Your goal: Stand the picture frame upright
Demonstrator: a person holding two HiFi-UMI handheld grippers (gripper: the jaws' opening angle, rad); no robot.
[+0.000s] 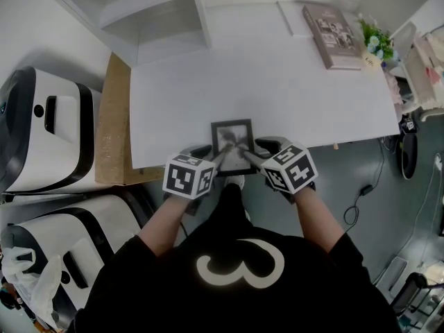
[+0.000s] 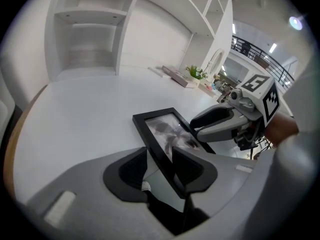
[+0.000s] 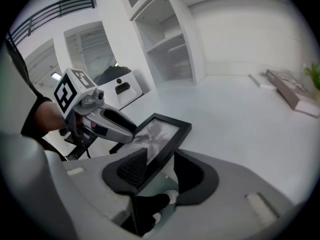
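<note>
Where the picture frame (image 1: 232,141) lies flat at the worktop's (image 1: 277,82) near edge, we straddle it.
Left gripper (image 2: 162,159), right gripper (image 3: 160,164): both released, a frame side between each pair of jaws.

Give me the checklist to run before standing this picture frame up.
1. The picture frame lies flat, face up, at the white table's near edge: ok.
2. The left hand-held gripper straddles the frame's left side: ok.
3. The right hand-held gripper straddles its right side: ok.
4. Jaws clamped on the frame: not ok; a gap shows beside it in both gripper views.
5. Bare table behind the frame to stand it on: ok; the book lies far off.
6. Frame's back stand folded out: cannot tell, back hidden.
</note>
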